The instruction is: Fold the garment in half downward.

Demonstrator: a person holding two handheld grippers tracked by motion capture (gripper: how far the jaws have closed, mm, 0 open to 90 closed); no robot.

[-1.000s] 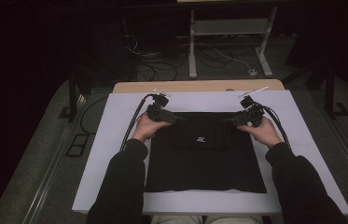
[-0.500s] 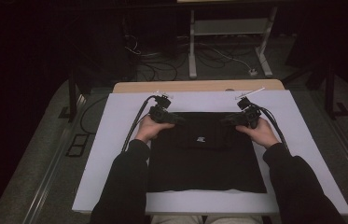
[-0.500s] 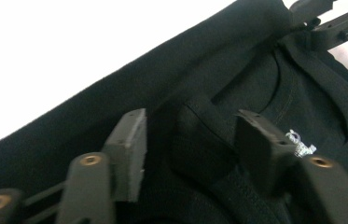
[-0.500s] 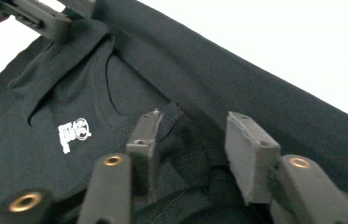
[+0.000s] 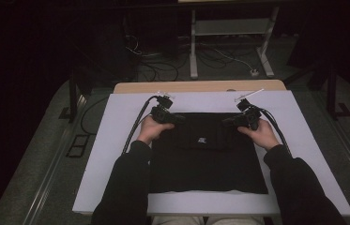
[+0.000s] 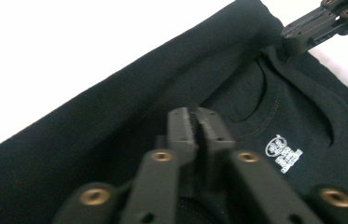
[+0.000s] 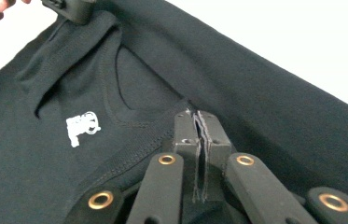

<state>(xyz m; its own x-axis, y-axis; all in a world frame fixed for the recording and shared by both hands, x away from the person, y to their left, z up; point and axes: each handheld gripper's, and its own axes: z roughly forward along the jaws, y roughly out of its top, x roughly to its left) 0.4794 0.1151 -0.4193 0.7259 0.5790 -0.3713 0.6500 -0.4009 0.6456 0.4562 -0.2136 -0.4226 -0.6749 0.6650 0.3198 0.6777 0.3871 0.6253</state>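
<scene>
A black T-shirt (image 5: 205, 159) lies folded flat on the white board (image 5: 116, 140), with a small white logo (image 5: 202, 139) below the collar. My left gripper (image 5: 179, 119) sits at the shirt's top edge, left of the collar. Its jaws have just been closing and are shut on the cloth (image 6: 115, 116), as my left gripper (image 6: 198, 119) shows in its own view. My right gripper (image 5: 226, 123) mirrors it on the right of the collar. Its jaws have also just been closing, and my right gripper (image 7: 195, 122) pinches the ribbed edge of the shirt (image 7: 255, 84). The cloth puckers at both tips.
The board rests on a wooden table (image 5: 201, 86) and shows bare white margins around the shirt. Beyond the table, cables (image 5: 163, 65) lie on the dark floor by a white metal stand (image 5: 229, 28). The person's dark sleeves (image 5: 125, 187) come in from the bottom.
Both pairs of jaws have closed onto the shirt's top edge beside the collar. The hands have stayed where they were.
</scene>
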